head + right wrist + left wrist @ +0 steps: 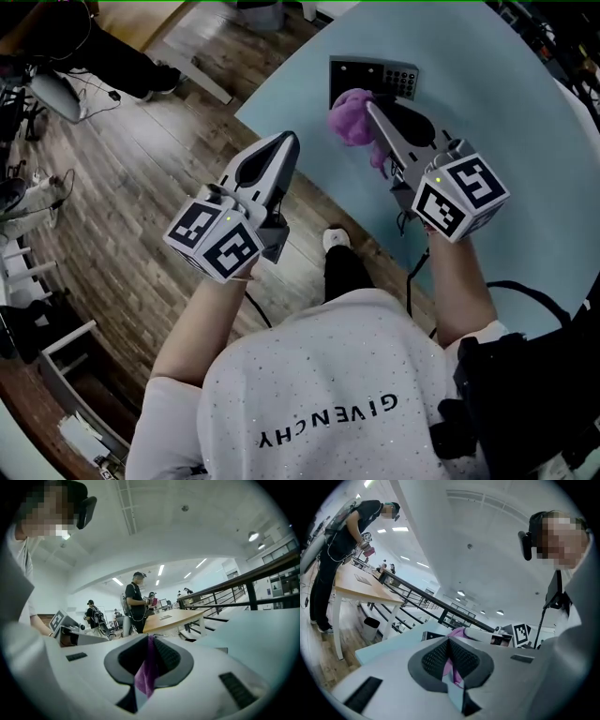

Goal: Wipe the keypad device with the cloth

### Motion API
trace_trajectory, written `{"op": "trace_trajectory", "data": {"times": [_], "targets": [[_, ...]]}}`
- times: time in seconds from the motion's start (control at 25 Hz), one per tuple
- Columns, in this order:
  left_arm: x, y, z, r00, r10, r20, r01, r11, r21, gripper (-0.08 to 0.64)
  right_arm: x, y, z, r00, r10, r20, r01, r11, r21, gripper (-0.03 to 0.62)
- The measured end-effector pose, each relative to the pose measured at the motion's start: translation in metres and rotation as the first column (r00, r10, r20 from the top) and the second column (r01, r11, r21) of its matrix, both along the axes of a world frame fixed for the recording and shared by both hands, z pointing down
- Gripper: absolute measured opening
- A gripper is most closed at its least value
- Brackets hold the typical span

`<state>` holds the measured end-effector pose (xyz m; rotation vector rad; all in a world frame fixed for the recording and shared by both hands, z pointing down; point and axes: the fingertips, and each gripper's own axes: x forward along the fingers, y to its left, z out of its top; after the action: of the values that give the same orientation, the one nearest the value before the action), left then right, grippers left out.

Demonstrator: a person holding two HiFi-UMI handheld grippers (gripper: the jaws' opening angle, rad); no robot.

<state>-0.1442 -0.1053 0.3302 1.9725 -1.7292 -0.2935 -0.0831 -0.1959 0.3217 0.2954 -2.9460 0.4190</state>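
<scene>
The black keypad device [375, 79] lies at the near edge of the light blue table [525, 141]. A purple cloth [352, 117] is bunched just in front of it, touching its front edge. My right gripper [373, 109] is shut on the cloth; in the right gripper view a purple fold [148, 670] hangs pinched between the pads. My left gripper [289, 142] is shut with nothing in it, held over the floor left of the table. In the left gripper view it [449, 641] points at the cloth [458, 632] and the keypad device [432, 635].
Wooden floor [141, 169] runs left of the table edge. The person's shoe [336, 239] stands below the table. A black bag [516, 394] with a cable sits at the lower right. Other people stand by a wooden table [173, 617] far off.
</scene>
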Motion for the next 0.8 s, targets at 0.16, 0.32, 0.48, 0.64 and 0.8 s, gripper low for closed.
{"op": "trace_trajectory", "data": {"times": [0.16,0.32,0.48,0.64,0.8], "targets": [[-0.016,-0.008,0.027,0.999,-0.028,-0.019,0.027,0.998,-0.051,0.002,-0.016,-0.014,0.011,1.000,-0.013,-0.006,0.013,0.999,0.053,0.037],[-0.027,-0.010,0.043,0.999,-0.051,0.019,0.052,0.995,-0.086,0.002,-0.032,-0.026,0.025,0.998,0.038,-0.041,-0.033,0.990,0.135,0.036],[-0.026,-0.011,0.058,0.996,-0.090,-0.010,0.088,0.988,-0.128,0.002,-0.032,-0.038,0.040,0.992,0.104,-0.076,-0.092,0.985,0.146,0.037],[-0.024,-0.024,0.065,0.995,-0.089,-0.042,0.082,0.986,-0.147,0.002,-0.042,-0.050,0.055,0.986,0.108,-0.129,-0.089,0.985,0.148,0.040],[-0.013,-0.028,0.067,0.998,-0.051,-0.036,0.045,0.987,-0.154,0.002,-0.052,-0.051,0.064,0.976,0.091,-0.196,-0.044,0.971,0.236,0.040]]}}
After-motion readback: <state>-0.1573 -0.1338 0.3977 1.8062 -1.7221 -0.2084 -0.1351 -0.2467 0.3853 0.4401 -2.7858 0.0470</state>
